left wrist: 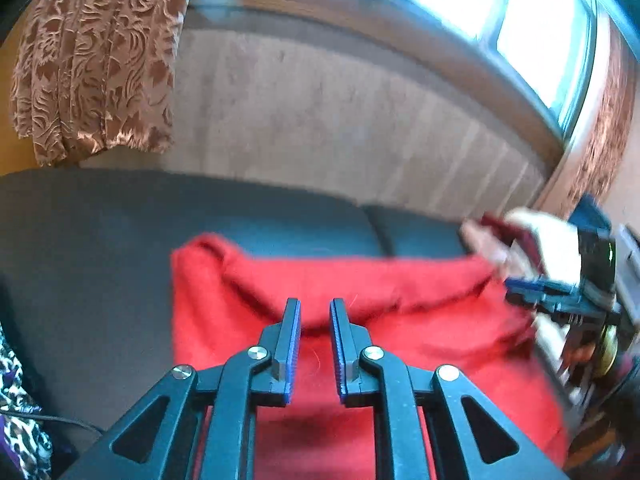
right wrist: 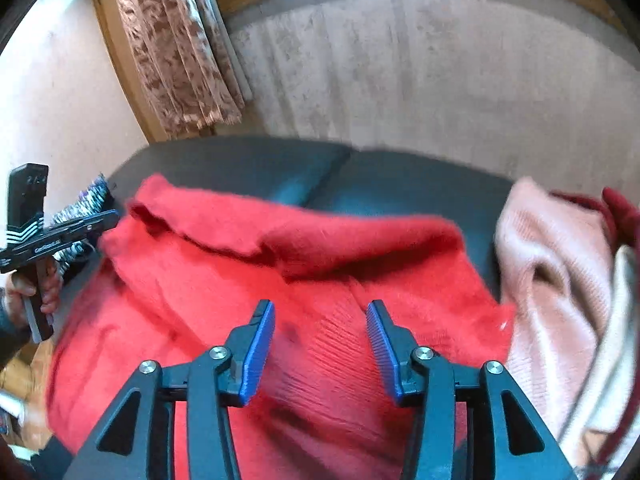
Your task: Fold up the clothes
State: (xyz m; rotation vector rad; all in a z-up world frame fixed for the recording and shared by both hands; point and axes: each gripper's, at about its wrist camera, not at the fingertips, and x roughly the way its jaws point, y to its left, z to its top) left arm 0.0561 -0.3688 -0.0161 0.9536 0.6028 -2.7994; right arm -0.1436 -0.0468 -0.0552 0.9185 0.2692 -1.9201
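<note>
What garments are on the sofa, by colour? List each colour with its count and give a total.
Red sweater: 1
Pink knit garment: 1
Dark red garment: 1
Cream garment: 1
Leopard-print garment: 1
Total: 5, as far as the blurred views show. Both grippers, left and right, are open over the red sweater.

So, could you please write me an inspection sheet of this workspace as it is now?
Surface: dark sofa, mostly covered.
Job's things: red sweater spread out, its top edge folded over.
Clutter: pink sweater and more clothes at the right; leopard-print fabric at the left.
Grippers: left hand-held gripper open, slightly; right hand-held gripper open, wide; both over the sweater, holding nothing.
Cables: one dark cable near the leopard fabric.
Surroundings: patterned curtains, window, wall.
</note>
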